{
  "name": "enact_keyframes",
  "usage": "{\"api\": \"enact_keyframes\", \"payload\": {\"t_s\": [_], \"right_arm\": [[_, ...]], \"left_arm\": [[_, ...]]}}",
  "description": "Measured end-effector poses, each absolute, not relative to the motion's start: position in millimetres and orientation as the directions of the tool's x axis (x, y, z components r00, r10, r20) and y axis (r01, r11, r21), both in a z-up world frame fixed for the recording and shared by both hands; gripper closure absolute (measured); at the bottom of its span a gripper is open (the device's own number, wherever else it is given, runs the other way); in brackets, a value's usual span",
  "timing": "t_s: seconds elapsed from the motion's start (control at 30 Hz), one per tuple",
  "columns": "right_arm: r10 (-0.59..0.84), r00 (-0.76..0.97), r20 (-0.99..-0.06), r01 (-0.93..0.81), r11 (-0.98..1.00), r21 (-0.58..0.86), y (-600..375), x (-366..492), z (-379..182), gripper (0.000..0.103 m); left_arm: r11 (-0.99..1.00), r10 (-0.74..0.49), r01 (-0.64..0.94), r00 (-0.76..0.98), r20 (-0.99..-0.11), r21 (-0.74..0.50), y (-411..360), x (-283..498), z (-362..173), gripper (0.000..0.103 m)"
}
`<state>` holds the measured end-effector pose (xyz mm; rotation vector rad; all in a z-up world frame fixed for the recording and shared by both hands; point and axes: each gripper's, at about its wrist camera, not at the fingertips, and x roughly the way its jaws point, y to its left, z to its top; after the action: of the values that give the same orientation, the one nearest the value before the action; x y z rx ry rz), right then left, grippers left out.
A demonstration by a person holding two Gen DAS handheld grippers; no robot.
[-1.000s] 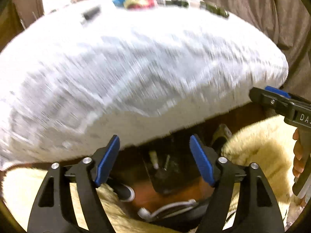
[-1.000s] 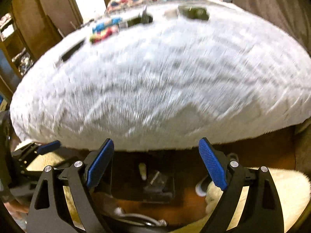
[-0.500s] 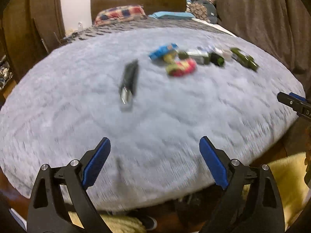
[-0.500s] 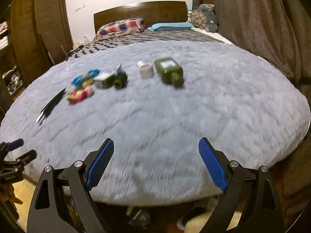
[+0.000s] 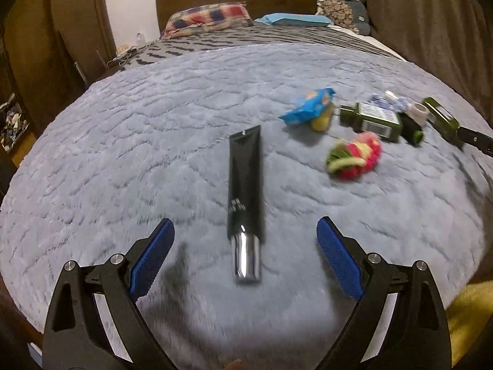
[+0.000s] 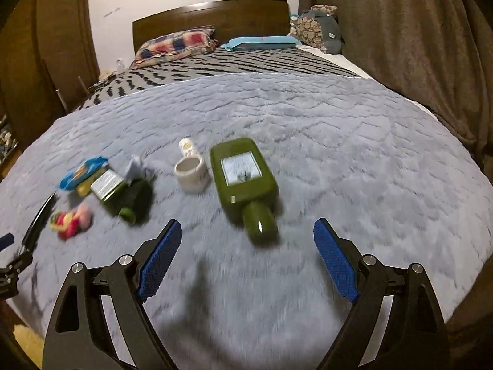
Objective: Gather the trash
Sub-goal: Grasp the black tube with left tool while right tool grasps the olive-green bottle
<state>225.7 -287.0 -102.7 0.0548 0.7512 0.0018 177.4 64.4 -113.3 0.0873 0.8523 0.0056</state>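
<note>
The trash is scattered on a fluffy grey blanket (image 5: 123,160) spread over the bed. A black tube (image 5: 245,182) with a shiny silver cap lies lengthwise just ahead of the left hand-held gripper (image 5: 245,254), whose jaws are spread wide with nothing between the pads. A flat green bottle (image 6: 243,175) lies label up, cap pointing towards the right hand-held gripper (image 6: 247,257), which is likewise wide open and empty.

The tube is judged light and soft-walled; a squeeze across its flat black body would be expected to dent it, and the glossy cap looks slippery, so the body just above the cap is thought the better place to be taken. The bottle appears stiff plastic and possibly heavier if liquid remains; its narrow sides could be clamped across the body, or the neck at the cap.

Beside it lie a small white cup (image 6: 190,175), a second green bottle (image 6: 123,194), a blue wrapper (image 5: 308,109) and a red and yellow bundle (image 5: 354,155), the last two seemingly light and crushable. The deep pile may let pads sink beneath flat items.
</note>
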Motion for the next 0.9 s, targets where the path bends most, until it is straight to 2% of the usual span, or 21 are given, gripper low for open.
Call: {"api": "enact_keyframes", "payload": {"t_s": [0.2, 0.27, 0.37, 0.57, 0.63, 0.9], "right_arm": [[0.017, 0.707, -0.707, 0.022, 0.999, 0.047, -286.6, 262.2, -116.3, 0.025], [0.023, 0.691, -0.723, 0.016, 0.999, 0.046, -285.2, 272.2, -122.8, 0.034], [0.03, 0.675, -0.738, 0.003, 0.999, 0.044, -282.2, 283.1, -127.2, 0.04], [0.039, 0.666, -0.745, -0.012, 0.999, 0.041, -279.6, 288.4, -127.2, 0.041], [0.04, 0.666, -0.745, -0.016, 0.999, 0.04, -279.1, 284.5, -126.9, 0.042], [0.046, 0.66, -0.75, -0.048, 0.999, 0.019, -275.3, 249.8, -125.2, 0.047]], "left_arm": [[0.999, 0.018, 0.025, 0.634, -0.773, 0.044, 68.3, 203.8, -125.2, 0.018], [0.999, 0.017, 0.021, 0.631, -0.775, 0.039, 69.4, 211.5, -128.7, 0.019], [0.999, 0.007, 0.022, 0.634, -0.774, 0.027, 70.3, 219.7, -130.2, 0.023], [0.998, -0.023, 0.062, 0.64, -0.768, 0.022, 64.0, 222.1, -128.4, 0.053], [0.997, -0.051, 0.081, 0.639, -0.768, 0.002, 62.5, 220.2, -127.0, 0.075], [0.992, -0.078, 0.123, 0.644, -0.761, 0.002, 52.5, 194.2, -122.7, 0.077]]}}
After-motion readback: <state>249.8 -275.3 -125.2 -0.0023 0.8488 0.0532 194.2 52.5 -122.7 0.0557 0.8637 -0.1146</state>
